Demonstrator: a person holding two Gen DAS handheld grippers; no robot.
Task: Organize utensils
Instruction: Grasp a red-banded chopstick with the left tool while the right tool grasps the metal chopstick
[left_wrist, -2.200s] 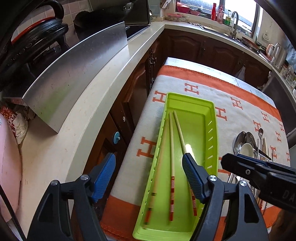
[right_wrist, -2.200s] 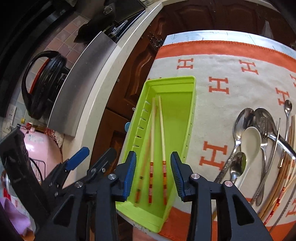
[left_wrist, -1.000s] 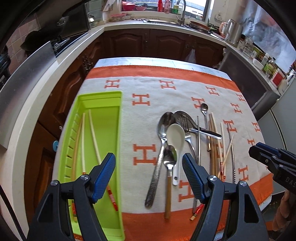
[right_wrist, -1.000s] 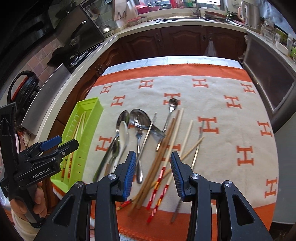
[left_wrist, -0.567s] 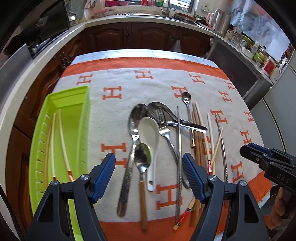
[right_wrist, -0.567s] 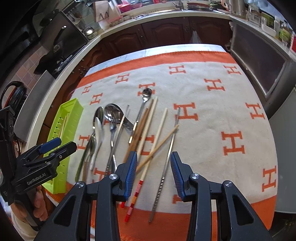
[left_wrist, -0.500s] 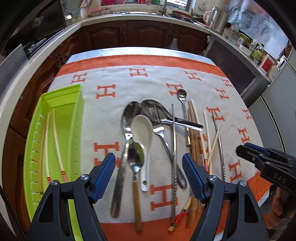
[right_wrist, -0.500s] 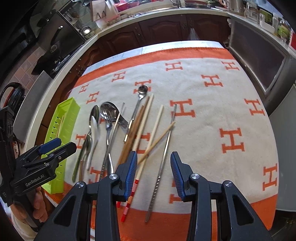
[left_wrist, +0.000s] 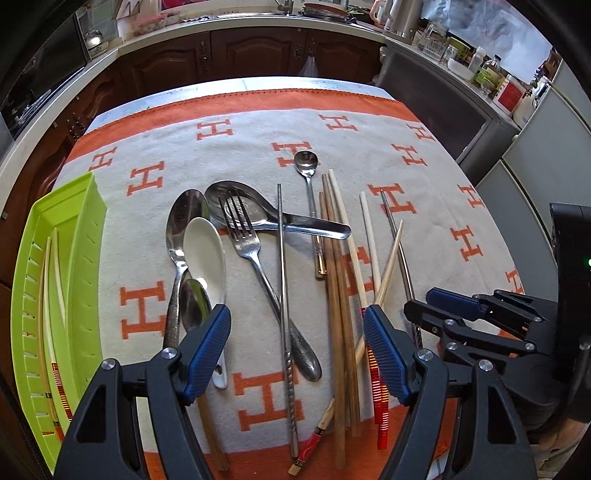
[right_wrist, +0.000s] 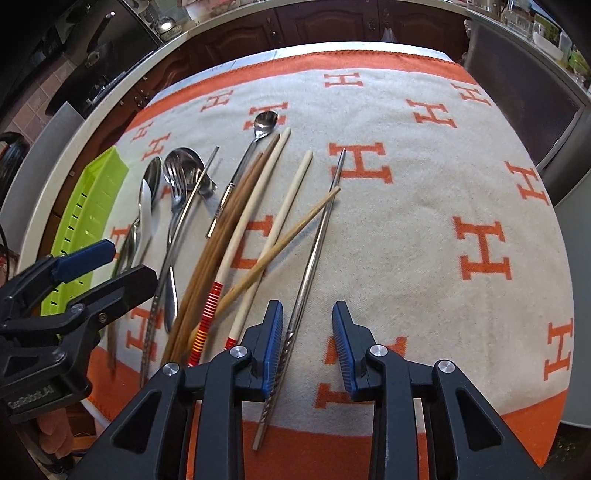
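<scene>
Closing right tool (right_wrist: 307, 345) around a steel chopstick (right_wrist: 312, 254); nothing yet clamped.
Chopstick lies on the desk's blanket, long axis 6 to 12 o'clock, shaft against the 9 o'clock pad; left tool (left_wrist: 297, 349) stands apart, farther off, empty.

Both grippers have left the green tray (left_wrist: 55, 206) for the loose utensils. The right gripper (right_wrist: 307, 345) has dropped low, jaws closing around a steel chopstick (right_wrist: 314, 251).
</scene>
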